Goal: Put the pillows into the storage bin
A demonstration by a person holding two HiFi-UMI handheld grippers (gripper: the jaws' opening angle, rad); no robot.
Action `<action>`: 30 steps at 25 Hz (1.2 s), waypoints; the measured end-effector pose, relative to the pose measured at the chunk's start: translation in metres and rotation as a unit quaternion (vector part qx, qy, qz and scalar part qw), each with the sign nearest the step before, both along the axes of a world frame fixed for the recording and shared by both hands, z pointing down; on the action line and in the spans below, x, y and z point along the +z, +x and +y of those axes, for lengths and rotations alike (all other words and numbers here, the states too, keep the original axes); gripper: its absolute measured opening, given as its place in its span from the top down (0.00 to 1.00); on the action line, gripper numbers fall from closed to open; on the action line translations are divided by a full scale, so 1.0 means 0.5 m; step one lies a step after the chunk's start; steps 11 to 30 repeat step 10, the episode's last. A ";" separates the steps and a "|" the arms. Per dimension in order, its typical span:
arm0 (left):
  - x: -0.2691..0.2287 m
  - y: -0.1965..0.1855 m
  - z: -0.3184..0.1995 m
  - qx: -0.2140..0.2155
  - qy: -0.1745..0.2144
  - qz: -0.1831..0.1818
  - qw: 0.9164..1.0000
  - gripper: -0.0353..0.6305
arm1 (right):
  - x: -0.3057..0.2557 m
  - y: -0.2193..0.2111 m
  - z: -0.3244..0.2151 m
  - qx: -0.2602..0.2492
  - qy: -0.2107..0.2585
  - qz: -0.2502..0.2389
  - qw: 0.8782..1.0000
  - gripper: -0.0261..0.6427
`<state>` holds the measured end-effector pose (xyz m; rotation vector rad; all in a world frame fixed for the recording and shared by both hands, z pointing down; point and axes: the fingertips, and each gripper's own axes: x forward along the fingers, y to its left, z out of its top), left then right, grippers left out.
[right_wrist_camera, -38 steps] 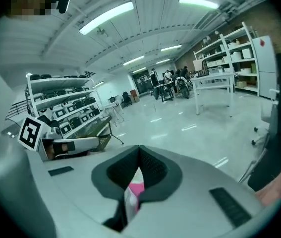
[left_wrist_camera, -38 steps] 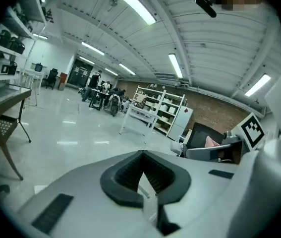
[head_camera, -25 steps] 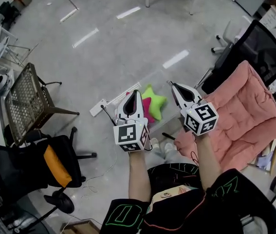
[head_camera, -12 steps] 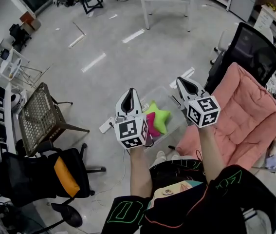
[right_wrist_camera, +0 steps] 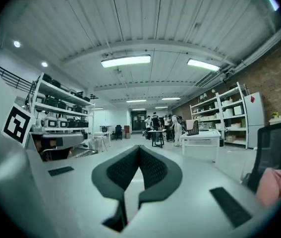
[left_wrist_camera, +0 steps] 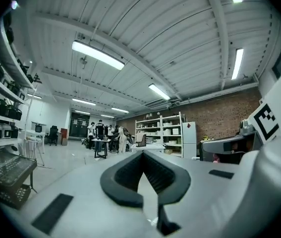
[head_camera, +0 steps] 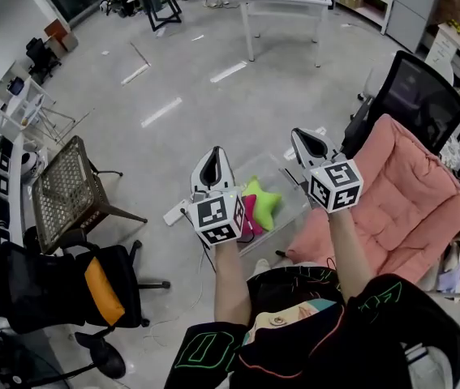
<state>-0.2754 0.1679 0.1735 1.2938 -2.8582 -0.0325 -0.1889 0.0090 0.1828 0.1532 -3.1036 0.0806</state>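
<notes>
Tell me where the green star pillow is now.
Head view, centre: the green star pillow lies in the clear storage bin on the floor, beside a pink pillow, seen between the left gripper and right gripper.

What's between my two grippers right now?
Head view: between the left gripper and right gripper, lower down, is a clear bin holding a green star pillow and a pink pillow.
</notes>
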 end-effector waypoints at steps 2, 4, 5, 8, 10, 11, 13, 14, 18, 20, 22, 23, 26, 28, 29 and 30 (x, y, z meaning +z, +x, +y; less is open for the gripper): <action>-0.002 0.003 0.002 -0.003 0.001 -0.001 1.000 0.96 | -0.005 0.002 0.001 -0.002 0.004 -0.003 1.000 0.96; -0.004 0.005 0.005 -0.006 0.002 -0.002 1.000 0.96 | -0.011 0.004 0.003 -0.002 0.009 -0.005 1.000 0.96; -0.006 0.007 0.006 -0.007 0.003 -0.002 1.000 0.96 | -0.014 0.006 0.002 -0.001 0.010 -0.007 1.000 0.96; -0.012 0.012 0.000 -0.008 0.005 -0.004 1.000 0.96 | -0.023 0.013 -0.005 0.000 0.016 -0.009 1.000 0.96; -0.014 0.017 -0.005 -0.010 0.006 -0.003 1.000 0.96 | -0.025 0.018 -0.010 0.000 0.019 -0.010 1.000 0.96; -0.014 0.017 -0.005 -0.010 0.006 -0.003 1.000 0.96 | -0.025 0.018 -0.010 0.000 0.019 -0.010 1.000 0.96; -0.014 0.017 -0.005 -0.010 0.006 -0.003 1.000 0.96 | -0.025 0.018 -0.010 0.000 0.019 -0.010 1.000 0.96; -0.014 0.017 -0.005 -0.010 0.006 -0.003 1.000 0.96 | -0.025 0.018 -0.010 0.000 0.019 -0.010 1.000 0.96; -0.014 0.017 -0.005 -0.010 0.006 -0.003 1.000 0.96 | -0.025 0.018 -0.010 0.000 0.019 -0.010 1.000 0.96; -0.014 0.017 -0.005 -0.010 0.006 -0.003 1.000 0.96 | -0.025 0.018 -0.010 0.000 0.019 -0.010 1.000 0.96; -0.014 0.017 -0.005 -0.010 0.006 -0.003 1.000 0.96 | -0.025 0.018 -0.010 0.000 0.019 -0.010 1.000 0.96; -0.014 0.017 -0.005 -0.010 0.006 -0.003 1.000 0.96 | -0.025 0.018 -0.010 0.000 0.019 -0.010 1.000 0.96; -0.014 0.017 -0.005 -0.010 0.006 -0.003 1.000 0.96 | -0.025 0.018 -0.010 0.000 0.019 -0.010 1.000 0.96; -0.014 0.017 -0.005 -0.010 0.006 -0.003 1.000 0.96 | -0.025 0.018 -0.010 0.000 0.019 -0.010 1.000 0.96; -0.014 0.017 -0.005 -0.010 0.006 -0.003 1.000 0.96 | -0.025 0.018 -0.010 0.000 0.019 -0.010 1.000 0.96; -0.014 0.017 -0.005 -0.010 0.006 -0.003 1.000 0.96 | -0.025 0.018 -0.010 0.000 0.019 -0.010 1.000 0.96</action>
